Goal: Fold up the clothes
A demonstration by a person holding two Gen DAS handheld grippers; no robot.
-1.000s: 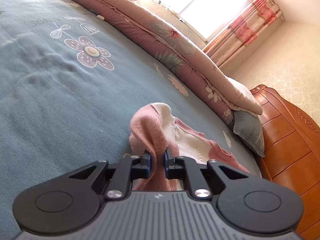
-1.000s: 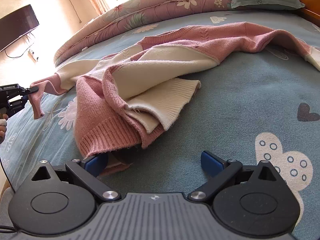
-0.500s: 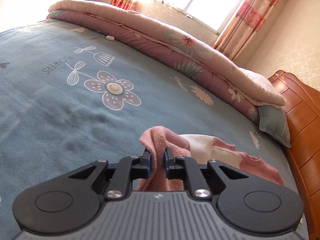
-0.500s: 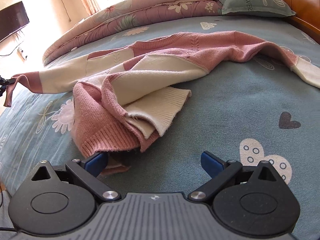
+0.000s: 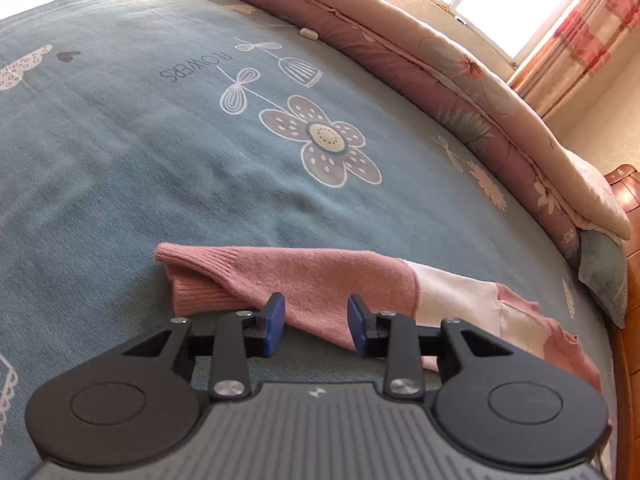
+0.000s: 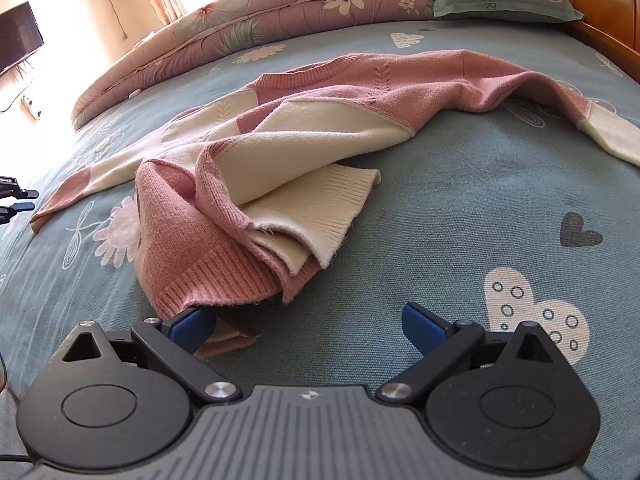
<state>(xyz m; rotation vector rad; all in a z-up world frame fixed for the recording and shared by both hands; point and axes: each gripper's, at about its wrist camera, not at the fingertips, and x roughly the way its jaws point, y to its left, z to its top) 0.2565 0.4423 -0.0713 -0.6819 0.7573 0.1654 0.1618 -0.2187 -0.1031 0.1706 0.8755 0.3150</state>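
With the pink-and-cream sweater spread rumpled on the bed, its sleeve flat at twelve o'clock of the left claw, both claws apart and empty: smooth the bunched hem at eleven o'clock of the right claw flat before creasing.

The left tongs have opened, and the sleeve they pinched now lies flat on the bed.

Pink-cream sweater crumpled on blue bedsheet; right hand-held gripper spread wide at hem.
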